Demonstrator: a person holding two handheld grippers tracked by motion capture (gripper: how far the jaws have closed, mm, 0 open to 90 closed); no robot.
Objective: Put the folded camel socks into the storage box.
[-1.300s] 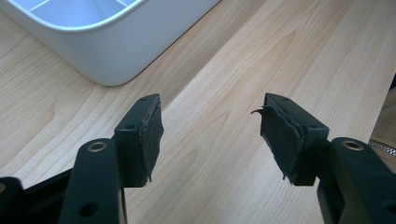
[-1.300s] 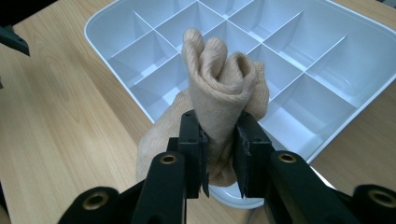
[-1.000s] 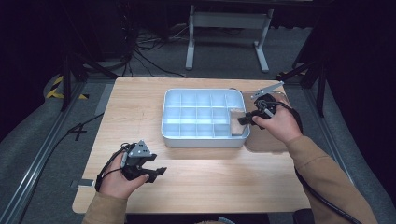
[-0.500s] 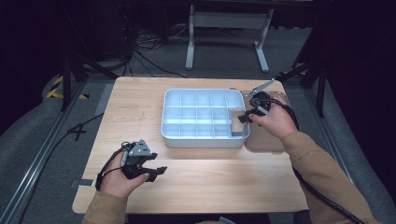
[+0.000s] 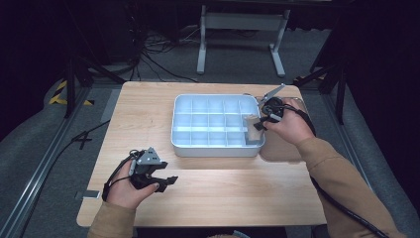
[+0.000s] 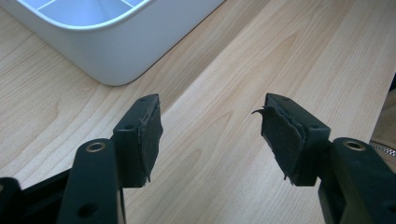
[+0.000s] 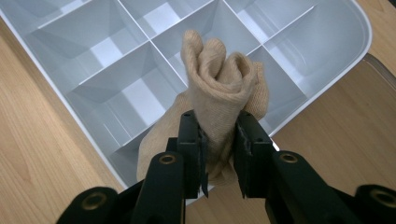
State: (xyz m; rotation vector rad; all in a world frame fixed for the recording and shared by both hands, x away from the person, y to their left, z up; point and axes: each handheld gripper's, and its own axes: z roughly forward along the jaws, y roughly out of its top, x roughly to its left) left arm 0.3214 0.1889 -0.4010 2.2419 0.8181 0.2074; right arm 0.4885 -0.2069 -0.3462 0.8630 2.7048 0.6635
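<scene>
Beige knitted sock, bunched into soft upright folds, pinched between the right gripper fingers, rising past their tips over a corner compartment of the white divided tray.

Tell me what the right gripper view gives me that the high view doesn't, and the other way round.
The right gripper view shows the grip itself: the right gripper has its jaws pinched on the bunched tan sock, with the nearby dividers in close detail. The high view shows the whole layout: the left gripper resting open on the wooden table, away from the work, and the person's forearms. Both show the sock at the right end of the white compartment tray, held over it.
</scene>
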